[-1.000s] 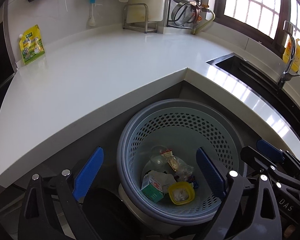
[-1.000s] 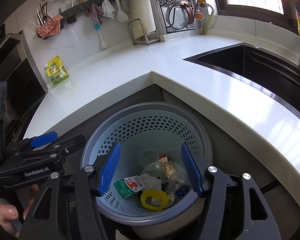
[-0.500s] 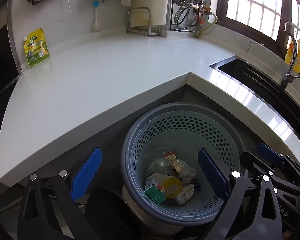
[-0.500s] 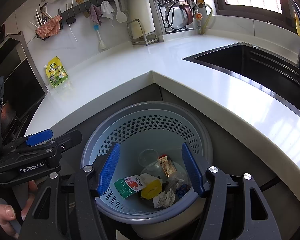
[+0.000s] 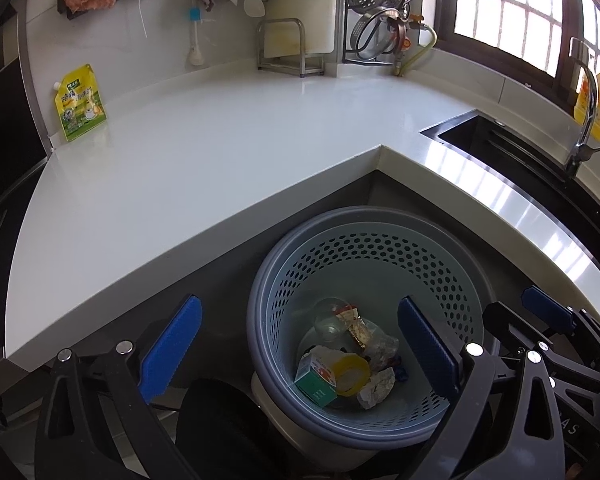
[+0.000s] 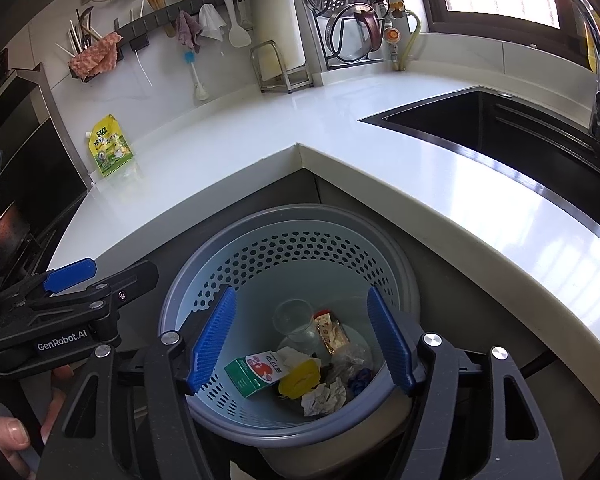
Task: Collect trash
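Both tongs gape wide and empty over the bin [image 6: 236, 280]: right tongs [image 6: 300, 340] directly above the trash [image 6: 324, 398], left tongs [image 5: 296, 344] offset toward 9 o'clock. Surface [image 5: 204, 152] bears only a pouch [image 5: 80, 102] at 10 o'clock, nearer the left.

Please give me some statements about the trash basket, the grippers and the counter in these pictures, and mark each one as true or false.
1. The perforated basket stands on the white counter. False: it stands below the counter's corner edge.
2. A green and white carton lies in the basket beside a yellow lid. True.
3. The right gripper is shut on a crumpled paper. False: it is open and empty; the paper lies in the basket.
4. The left gripper is open and holds nothing. True.
5. A yellow-green pouch leans against the wall on the counter. True.
6. The basket is empty. False: it holds several pieces of trash.
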The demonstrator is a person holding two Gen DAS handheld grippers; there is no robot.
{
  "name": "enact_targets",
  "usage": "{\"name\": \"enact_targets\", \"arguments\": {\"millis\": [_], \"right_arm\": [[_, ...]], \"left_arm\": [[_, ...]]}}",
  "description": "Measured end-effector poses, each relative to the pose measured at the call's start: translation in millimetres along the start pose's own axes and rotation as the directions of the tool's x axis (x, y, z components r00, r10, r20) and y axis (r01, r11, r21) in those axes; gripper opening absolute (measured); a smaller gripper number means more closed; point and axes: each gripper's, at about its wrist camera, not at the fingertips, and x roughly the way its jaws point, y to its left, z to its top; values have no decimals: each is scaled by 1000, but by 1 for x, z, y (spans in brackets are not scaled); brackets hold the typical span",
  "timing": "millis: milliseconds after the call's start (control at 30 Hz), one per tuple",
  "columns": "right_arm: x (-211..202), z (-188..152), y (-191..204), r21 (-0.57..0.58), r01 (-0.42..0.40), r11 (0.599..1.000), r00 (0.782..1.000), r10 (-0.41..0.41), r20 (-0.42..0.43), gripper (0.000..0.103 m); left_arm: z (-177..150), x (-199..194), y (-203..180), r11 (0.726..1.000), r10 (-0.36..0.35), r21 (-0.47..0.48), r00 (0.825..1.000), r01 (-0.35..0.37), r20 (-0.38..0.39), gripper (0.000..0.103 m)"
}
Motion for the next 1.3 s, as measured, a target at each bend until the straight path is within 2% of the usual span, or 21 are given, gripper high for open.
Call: {"name": "enact_targets", "arguments": {"millis": [1300], "right_arm": [[-4, -1, 4, -21, 0, 1000, 1000, 1, 9, 69]], "left_arm": [[0, -2, 3, 1000, 29, -8, 1000, -29, 1, 97]]}}
